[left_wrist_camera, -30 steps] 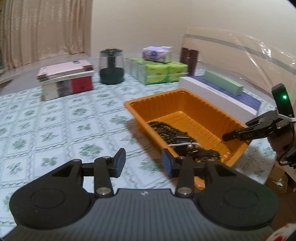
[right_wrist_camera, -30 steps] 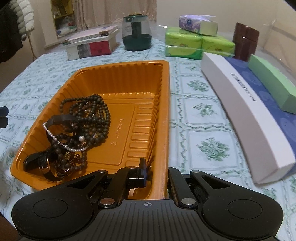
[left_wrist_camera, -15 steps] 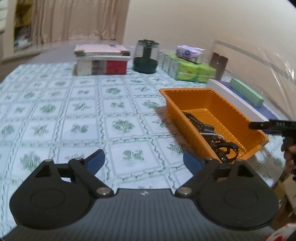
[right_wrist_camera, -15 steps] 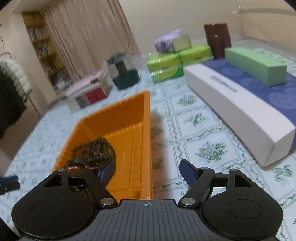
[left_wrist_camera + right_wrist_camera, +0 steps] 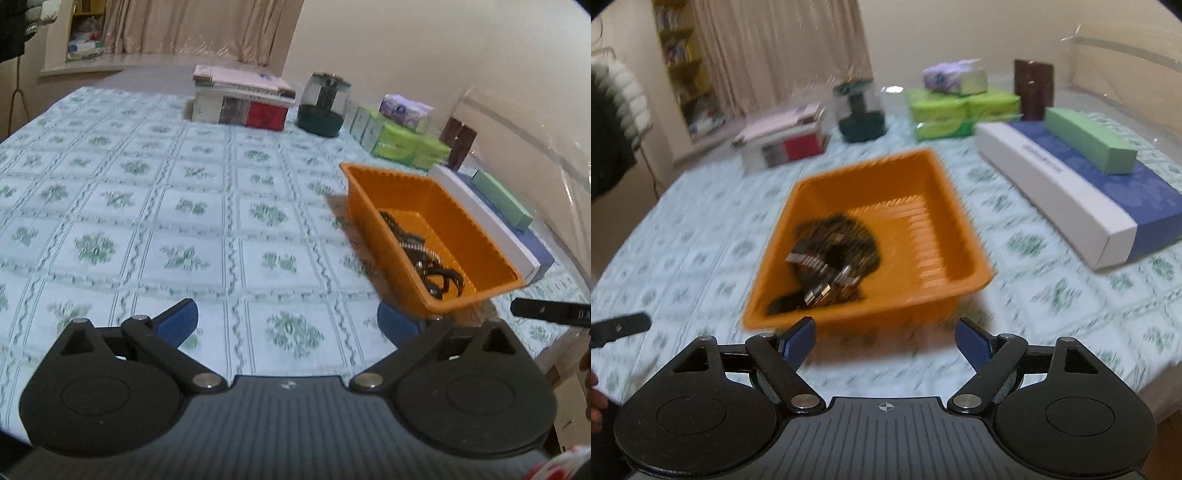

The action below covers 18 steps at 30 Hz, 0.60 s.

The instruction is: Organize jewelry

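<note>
Both tools empty: left tool (image 5: pixel 288 319) and right tool (image 5: pixel 885 339) jaws opening, nothing between. Jewelry (image 5: pixel 831 266) is tangled in the orange tray (image 5: pixel 960 295); grabbing one piece prob drags the rest.

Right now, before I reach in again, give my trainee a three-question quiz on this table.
1. True or false: all the jewelry lies inside the orange tray.
2. What rests on the white-and-blue box? A) a green box B) a tissue pack C) a book
3. Fill in: both the left gripper and the right gripper hold ____ between their fingers.

Key: 1 true, none shows on the tablecloth. 2 A, the green box. 3 nothing; both sets of jaws are opening, with nothing between them.
</note>
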Motion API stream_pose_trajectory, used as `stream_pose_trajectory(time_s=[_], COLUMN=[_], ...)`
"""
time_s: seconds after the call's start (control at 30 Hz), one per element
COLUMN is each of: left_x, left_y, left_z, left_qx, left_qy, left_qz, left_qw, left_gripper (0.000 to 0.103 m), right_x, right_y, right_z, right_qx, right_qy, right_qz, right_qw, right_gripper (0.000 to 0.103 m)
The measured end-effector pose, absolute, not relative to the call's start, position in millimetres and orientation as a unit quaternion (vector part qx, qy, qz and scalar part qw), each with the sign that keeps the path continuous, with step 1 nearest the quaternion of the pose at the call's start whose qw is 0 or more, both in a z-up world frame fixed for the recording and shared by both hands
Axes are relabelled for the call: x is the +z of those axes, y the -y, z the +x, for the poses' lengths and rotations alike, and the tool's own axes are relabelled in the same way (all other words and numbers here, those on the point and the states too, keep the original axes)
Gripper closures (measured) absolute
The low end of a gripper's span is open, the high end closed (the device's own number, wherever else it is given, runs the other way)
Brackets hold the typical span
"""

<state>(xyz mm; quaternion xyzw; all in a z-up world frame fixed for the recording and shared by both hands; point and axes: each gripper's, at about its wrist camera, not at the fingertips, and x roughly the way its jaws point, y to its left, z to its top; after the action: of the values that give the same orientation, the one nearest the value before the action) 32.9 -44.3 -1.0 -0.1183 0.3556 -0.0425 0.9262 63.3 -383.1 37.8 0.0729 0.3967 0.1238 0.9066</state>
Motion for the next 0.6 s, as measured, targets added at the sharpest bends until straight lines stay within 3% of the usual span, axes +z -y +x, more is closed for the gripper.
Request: stream_pose_trajectory(time_s=[0.6], left_x=[-2], left_y=[66], left_z=[-6], left_qx=[-0.039], left_qy=[-0.408], left_qz=[-0.108], left_qw=[0.906], left_gripper=[0.001], right_x=[35], right_y=[310], right_z=[25], right_qx=[0.134], right_qy=[-0.412], right_qz=[0.013], right_qw=[0.901], right_gripper=[0.021])
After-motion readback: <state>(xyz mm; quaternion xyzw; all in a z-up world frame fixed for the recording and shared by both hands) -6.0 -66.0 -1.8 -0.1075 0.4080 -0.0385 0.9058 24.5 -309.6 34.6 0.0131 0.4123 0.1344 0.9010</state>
